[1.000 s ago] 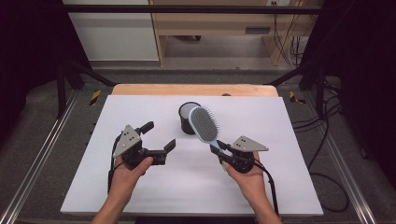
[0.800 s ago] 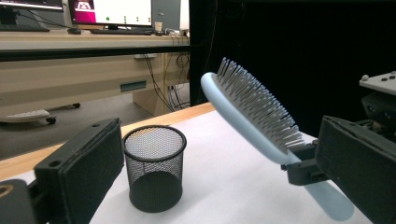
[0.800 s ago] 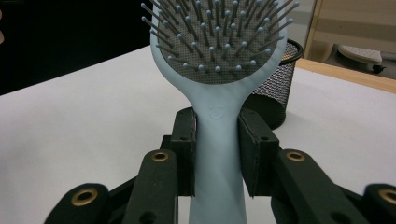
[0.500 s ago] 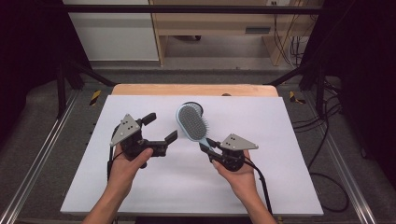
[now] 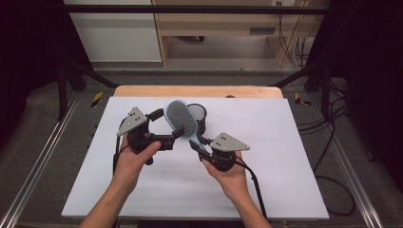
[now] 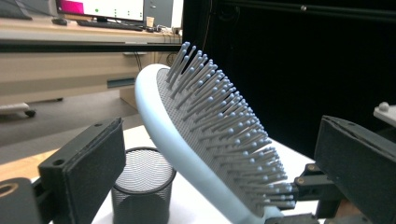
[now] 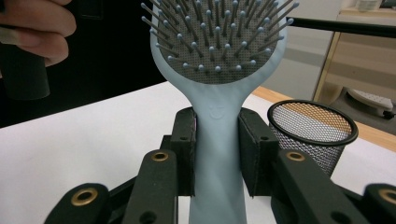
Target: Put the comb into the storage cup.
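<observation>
**Hairbrush held up between two grippers**

Near the centre of the high view, above the white table point(image 5: 285, 156), a pale blue hairbrush point(image 5: 181, 118) is lifted clear of the surface. Its handle runs down and to the right in that frame into the right gripper point(image 5: 198, 144), whose two black jaws are closed on it. The right gripper view confirms the grip: both pads press flat against either side of the handle point(image 7: 218, 154), just below the smiling mark moulded into the plastic, with the bristled head rising to the top of that frame.

The left gripper point(image 5: 164, 127) sits at centre left of the high view with its jaws spread apart, one on each side of the brush head. In the left gripper view the head point(image 6: 210, 140) leans diagonally across the middle of the frame, bristles facing the upper right; the left-hand pad point(image 6: 84, 172) stands apart from the brush's smooth rim (a visible gap separates them), and the right-hand pad point(image 6: 359, 163) is beyond the bristle tips, so this gripper holds nothing.

A black mesh cup point(image 5: 198, 118) stands upright on the table just behind the brush head, at the lower centre of the left gripper view point(image 6: 142, 186) and at the right of the right gripper view point(image 7: 310, 133).
</observation>
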`<state>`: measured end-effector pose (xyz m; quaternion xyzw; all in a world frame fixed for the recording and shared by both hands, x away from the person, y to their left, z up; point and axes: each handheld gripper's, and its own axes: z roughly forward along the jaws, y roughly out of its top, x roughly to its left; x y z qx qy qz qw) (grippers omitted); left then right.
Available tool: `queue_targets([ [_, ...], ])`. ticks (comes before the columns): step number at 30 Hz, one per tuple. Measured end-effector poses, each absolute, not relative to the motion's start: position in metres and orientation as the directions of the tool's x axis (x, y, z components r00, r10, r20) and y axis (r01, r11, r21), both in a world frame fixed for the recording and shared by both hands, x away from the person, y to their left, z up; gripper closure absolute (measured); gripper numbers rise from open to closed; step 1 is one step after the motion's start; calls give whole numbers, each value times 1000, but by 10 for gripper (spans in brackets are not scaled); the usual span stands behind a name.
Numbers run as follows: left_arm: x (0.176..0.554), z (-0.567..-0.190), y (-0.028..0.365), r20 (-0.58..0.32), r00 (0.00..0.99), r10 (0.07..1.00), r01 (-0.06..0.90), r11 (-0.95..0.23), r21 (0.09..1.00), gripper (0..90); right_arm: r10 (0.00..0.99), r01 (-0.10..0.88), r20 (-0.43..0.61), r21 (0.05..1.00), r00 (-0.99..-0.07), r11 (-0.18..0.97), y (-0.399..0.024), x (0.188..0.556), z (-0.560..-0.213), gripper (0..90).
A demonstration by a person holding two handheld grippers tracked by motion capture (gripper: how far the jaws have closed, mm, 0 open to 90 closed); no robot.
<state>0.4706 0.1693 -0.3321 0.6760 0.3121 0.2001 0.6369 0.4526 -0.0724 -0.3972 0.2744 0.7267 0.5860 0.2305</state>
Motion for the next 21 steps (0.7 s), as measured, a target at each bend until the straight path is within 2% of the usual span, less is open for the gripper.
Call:
queue_targets([
  [4,476,-334,171,-157,725,670,198,16,980,44,666,113,-28,979,-745,168,-68,452,-398,696],
  [10,480,-334,174,-186,735,652,209,43,977,138,667,109,-24,981,-745,158,-63,451,-399,696],
  [21,483,-335,175,-247,723,645,246,93,965,259,664,113,-15,982,-748,149,-55,452,-400,696],
])
